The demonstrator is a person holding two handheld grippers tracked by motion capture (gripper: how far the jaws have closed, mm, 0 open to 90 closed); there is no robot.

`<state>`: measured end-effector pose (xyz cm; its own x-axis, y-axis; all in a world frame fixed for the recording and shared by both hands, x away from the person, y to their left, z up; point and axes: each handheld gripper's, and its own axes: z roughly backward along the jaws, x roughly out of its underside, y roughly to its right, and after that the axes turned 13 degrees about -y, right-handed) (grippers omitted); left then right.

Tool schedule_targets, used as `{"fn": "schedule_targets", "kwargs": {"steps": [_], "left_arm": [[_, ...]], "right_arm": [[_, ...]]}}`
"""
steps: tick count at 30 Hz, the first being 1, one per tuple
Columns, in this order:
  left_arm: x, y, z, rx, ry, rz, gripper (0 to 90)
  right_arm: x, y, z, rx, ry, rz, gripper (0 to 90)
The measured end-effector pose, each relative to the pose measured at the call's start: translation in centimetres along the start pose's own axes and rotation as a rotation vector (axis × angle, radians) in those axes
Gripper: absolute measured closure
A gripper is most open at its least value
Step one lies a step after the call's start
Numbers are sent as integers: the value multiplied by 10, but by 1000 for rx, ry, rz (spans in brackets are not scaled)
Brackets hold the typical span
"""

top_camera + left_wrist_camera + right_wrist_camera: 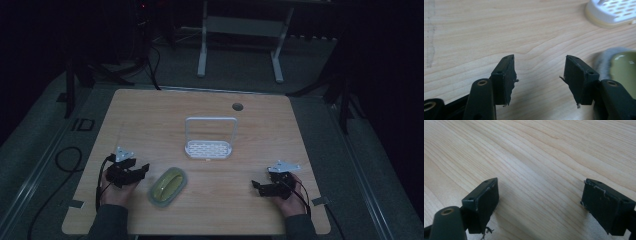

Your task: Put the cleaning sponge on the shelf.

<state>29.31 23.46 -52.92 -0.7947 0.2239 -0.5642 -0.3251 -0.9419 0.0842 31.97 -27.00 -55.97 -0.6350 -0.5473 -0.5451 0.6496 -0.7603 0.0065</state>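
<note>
1 oval dish (168, 185), 1 white rack (209, 145) at its 1 o'clock; left gripper (141, 170), right gripper (256, 186) both spread, empty

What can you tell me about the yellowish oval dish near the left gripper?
The oval dish is shallow, with a yellow-green inside and a pale, clear-looking rim, perhaps plastic or glass. It lies flat on the wooden table, long axis slanted, near the front edge and just right of the left gripper, whose jaws are open and apart from it. It looks empty; nothing touches it.
</note>
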Motion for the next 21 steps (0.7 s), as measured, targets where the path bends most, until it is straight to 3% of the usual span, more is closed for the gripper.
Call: {"fn": "schedule_targets", "kwargs": {"steps": [10, 21], "left_arm": [[-3, 13, 23, 1, 30, -48, 445], [-5, 26, 35, 29, -11, -82, 440]], "right_arm": [[0, 0, 0, 2, 1, -5, 139], [0, -1, 0, 5, 1, -7, 140]]}}
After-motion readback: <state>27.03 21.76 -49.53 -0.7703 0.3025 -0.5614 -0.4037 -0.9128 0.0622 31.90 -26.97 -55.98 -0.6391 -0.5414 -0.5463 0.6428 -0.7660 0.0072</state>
